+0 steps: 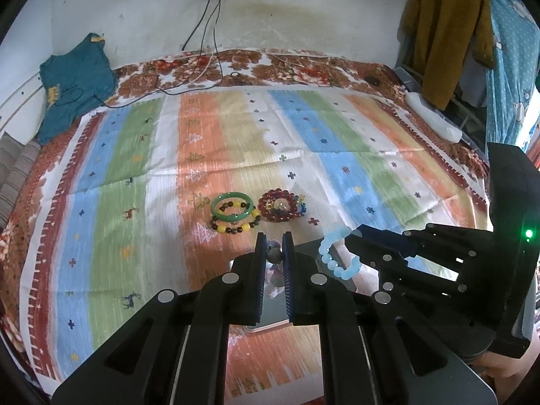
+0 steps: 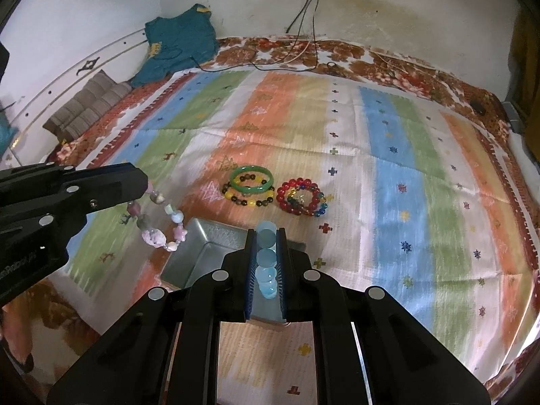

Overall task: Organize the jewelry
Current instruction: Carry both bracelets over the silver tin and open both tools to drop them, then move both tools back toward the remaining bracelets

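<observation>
Over the striped bedspread [image 2: 388,141] – left tool [image 1: 273,236] clamps pastel bracelet [image 2: 162,226], right tool [image 2: 267,233] blue bracelet [image 1: 332,256].

A bed [image 2: 422,303] carries a striped cloth [image 2: 388,135]. On the cloth lie a green bangle [image 2: 251,179], beaded bracelets [image 2: 300,199] and a metal tray [image 2: 202,249].

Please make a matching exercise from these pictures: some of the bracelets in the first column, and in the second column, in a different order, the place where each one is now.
Column 1
1. pale blue bead bracelet
2. pink mixed-stone bracelet
3. green bangle
4. red bead bracelet

Column 2
A. lies on the striped cloth, beside the green bangle
B. held in the jaws of the left gripper
C. lies on the cloth, on top of a yellow and dark bead bracelet
D. held in the jaws of the right gripper, above the metal tray

Pairs: 1-D, 2-B, 3-C, 4-A
</observation>
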`<state>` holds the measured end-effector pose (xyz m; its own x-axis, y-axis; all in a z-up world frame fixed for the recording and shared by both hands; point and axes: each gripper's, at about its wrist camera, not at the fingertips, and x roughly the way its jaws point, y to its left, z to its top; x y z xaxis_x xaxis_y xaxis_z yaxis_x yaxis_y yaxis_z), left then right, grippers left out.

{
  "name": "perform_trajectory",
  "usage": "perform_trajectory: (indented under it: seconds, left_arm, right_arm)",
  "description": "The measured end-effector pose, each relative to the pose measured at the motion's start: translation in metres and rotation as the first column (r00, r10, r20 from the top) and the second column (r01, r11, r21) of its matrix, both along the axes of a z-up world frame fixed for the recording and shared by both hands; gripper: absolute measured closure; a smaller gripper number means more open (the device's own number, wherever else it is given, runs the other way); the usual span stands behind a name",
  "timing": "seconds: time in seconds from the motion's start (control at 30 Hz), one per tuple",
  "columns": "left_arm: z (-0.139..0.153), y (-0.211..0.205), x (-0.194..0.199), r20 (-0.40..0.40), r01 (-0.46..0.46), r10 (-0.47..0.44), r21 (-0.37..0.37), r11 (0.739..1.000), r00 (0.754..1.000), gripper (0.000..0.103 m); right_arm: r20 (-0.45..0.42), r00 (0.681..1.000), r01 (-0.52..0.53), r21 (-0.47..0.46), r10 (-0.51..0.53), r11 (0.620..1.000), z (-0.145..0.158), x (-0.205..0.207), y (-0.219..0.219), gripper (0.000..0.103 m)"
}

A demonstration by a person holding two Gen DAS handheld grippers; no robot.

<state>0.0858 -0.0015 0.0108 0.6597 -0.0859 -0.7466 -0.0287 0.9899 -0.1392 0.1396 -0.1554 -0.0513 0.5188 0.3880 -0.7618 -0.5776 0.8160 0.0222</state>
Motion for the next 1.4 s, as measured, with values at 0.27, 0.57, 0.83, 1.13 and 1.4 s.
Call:
perform_trajectory:
  seconds: [0.27,0.57,0.83,1.13,1.4]
  left_arm:
    - [-0.009,0.002,0.000,-0.047,-0.043,0.044,0.025,0.999,0.998,0.090]
    - [-0.009,0.011,0.000,-0.046,-0.079,0.080,0.026,0.997,0.996,0.073]
    - [-0.010,0.015,0.003,-0.059,-0.089,0.090,0.024,0.996,0.994,0.059]
    - [-0.020,0.032,0.023,-0.085,-0.145,0.146,0.021,0.989,0.986,0.037]
    - [-0.026,0.041,0.043,-0.093,-0.174,0.180,0.068,0.982,0.979,0.026]
  right_arm:
    - [-0.022,0.999,0.036,-0.008,-0.036,0.999,-0.004,0.002,-0.003,0.088]
    - [-0.045,0.993,0.111,-0.037,-0.113,0.993,-0.011,0.017,-0.016,0.070]
    - [-0.062,0.989,0.131,-0.028,-0.133,0.991,-0.012,0.026,-0.020,0.057]
    - [-0.089,0.980,0.176,-0.036,-0.179,0.984,-0.016,0.042,-0.026,0.042]
    - [-0.076,0.976,0.198,-0.053,-0.202,0.979,-0.018,0.056,-0.025,0.032]
